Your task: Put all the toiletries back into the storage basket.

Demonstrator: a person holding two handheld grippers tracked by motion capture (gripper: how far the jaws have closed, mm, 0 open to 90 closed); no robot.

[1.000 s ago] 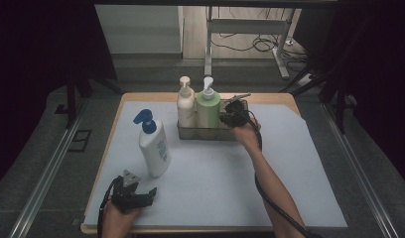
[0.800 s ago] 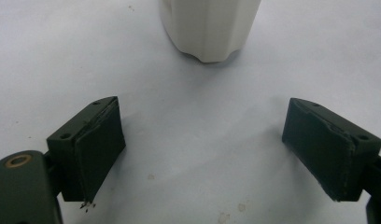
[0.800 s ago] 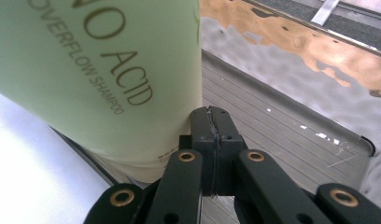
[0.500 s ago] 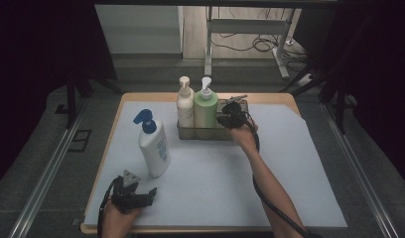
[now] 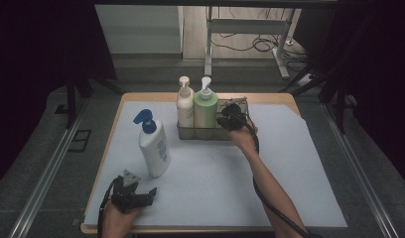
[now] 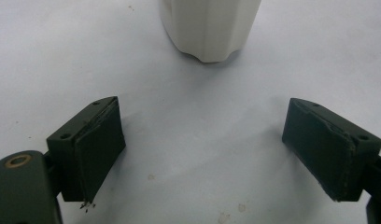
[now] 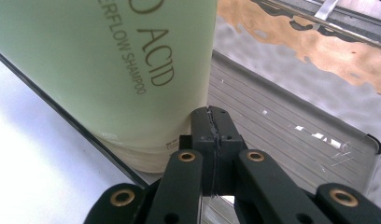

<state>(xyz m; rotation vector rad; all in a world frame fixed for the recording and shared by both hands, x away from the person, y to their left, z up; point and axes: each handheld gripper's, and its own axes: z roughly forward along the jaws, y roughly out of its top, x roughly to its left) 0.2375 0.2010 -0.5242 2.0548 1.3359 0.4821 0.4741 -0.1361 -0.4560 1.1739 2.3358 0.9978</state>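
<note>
A green shampoo bottle (image 5: 205, 111) and a cream pump bottle (image 5: 184, 109) stand side by side in a shallow clear tray (image 5: 206, 134) at the back of the table. My right gripper (image 5: 223, 119) is at the tray just right of the green bottle. In the right gripper view it (image 7: 212, 121) is shut, pads together, beside the base of the green bottle (image 7: 109, 60), over the tray floor (image 7: 282, 121). A white bottle with a blue pump (image 5: 153, 146) stands on the mat at the left. My left gripper (image 5: 147, 195) rests near the front left, open (image 6: 214, 144), facing the white bottle's base (image 6: 209, 28).
A white mat (image 5: 215, 173) covers most of the wooden table (image 5: 270, 97). The right part of the tray holds no bottle. Metal rails run along both sides of the table, and a desk frame with cables stands beyond the far edge.
</note>
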